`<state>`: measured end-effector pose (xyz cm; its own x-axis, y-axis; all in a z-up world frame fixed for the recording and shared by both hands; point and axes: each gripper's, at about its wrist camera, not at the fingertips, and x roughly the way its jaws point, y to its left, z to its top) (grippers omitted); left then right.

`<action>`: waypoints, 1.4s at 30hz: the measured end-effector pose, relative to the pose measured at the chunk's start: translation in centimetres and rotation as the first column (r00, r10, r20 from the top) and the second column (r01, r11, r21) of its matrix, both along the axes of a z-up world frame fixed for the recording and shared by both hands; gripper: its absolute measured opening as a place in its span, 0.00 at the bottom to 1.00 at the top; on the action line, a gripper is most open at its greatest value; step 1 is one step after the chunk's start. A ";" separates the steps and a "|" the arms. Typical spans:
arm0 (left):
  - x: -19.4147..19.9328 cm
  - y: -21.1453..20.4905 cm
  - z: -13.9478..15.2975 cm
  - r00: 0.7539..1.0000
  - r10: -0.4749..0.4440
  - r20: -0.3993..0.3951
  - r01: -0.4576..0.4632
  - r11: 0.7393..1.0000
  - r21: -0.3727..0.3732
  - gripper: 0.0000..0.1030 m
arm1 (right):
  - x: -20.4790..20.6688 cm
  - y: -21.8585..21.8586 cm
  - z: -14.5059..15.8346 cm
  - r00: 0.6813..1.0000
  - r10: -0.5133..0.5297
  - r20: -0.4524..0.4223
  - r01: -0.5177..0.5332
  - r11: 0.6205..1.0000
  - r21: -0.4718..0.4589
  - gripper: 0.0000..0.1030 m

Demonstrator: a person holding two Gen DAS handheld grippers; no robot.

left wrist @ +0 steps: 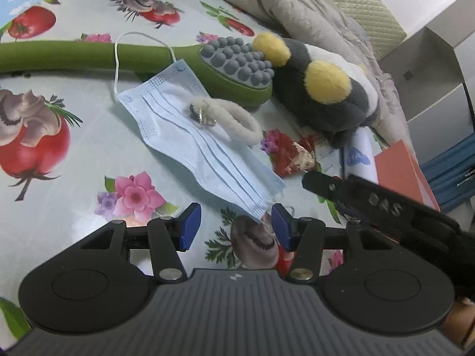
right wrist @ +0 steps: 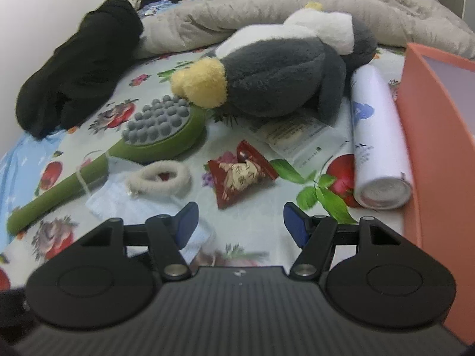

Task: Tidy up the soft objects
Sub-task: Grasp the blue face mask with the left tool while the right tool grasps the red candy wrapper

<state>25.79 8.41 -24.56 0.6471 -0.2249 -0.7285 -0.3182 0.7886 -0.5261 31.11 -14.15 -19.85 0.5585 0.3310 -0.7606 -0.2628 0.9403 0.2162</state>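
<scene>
- Left wrist view puts the left gripper point(left wrist: 236, 227) low over the flowered cloth point(left wrist: 89, 154), its blue pads point(left wrist: 190, 227) parted with nothing between them; the near corner of the blue face mask point(left wrist: 207, 151) lies just ahead of the right-hand pad, maybe brushing it.
- On the mask sits a fluffy cream hair tie point(left wrist: 228, 117) with a small metal charm, so lifting the mask first would likely tip the tie off. I'd take the tie on its own, or pinch both together at the edge.
- Behind them lie a green massage brush point(left wrist: 231, 71) and a grey plush penguin point(left wrist: 323, 89), the brush head touching the penguin's yellow foot.
- Right wrist view shows the right gripper point(right wrist: 239, 225) also spread and empty, aimed at bare cloth just short of a red snack packet point(right wrist: 243, 172); the packet, a white spray can point(right wrist: 377, 136) and a paper sachet point(right wrist: 299, 136) are not soft, so I'd steer past them.
- The orange box point(right wrist: 430, 148) stands at the right, touching the can, and looks like the place for the soft things.
- For thin fabric lying flat, come in shallow, catch a raised fold or the ear loop, and close gently.
</scene>
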 end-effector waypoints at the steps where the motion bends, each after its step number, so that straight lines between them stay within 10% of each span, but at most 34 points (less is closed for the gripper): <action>1: 0.2 0.1 -0.1 1.000 0.002 0.008 -0.002 1.000 -0.007 0.56 | 0.6 0.1 -0.3 1.000 -0.005 -0.004 0.005 1.000 0.005 0.64; 15: 2.0 0.9 -1.3 0.994 0.112 -0.016 -0.113 0.990 -0.089 0.25 | 4.2 2.0 -3.2 0.997 -0.068 -0.027 0.070 0.996 0.056 0.63; 21: 2.0 1.2 -1.7 0.992 0.120 -0.033 -0.123 0.987 -0.105 0.07 | 4.7 2.6 -3.0 0.997 -0.074 -0.024 0.074 0.997 0.016 0.40; 42: -5.5 0.8 6.2 0.998 0.011 0.059 -0.012 1.000 0.011 0.03 | -4.3 -0.7 2.5 0.999 -0.006 -0.042 0.005 1.000 -0.011 0.30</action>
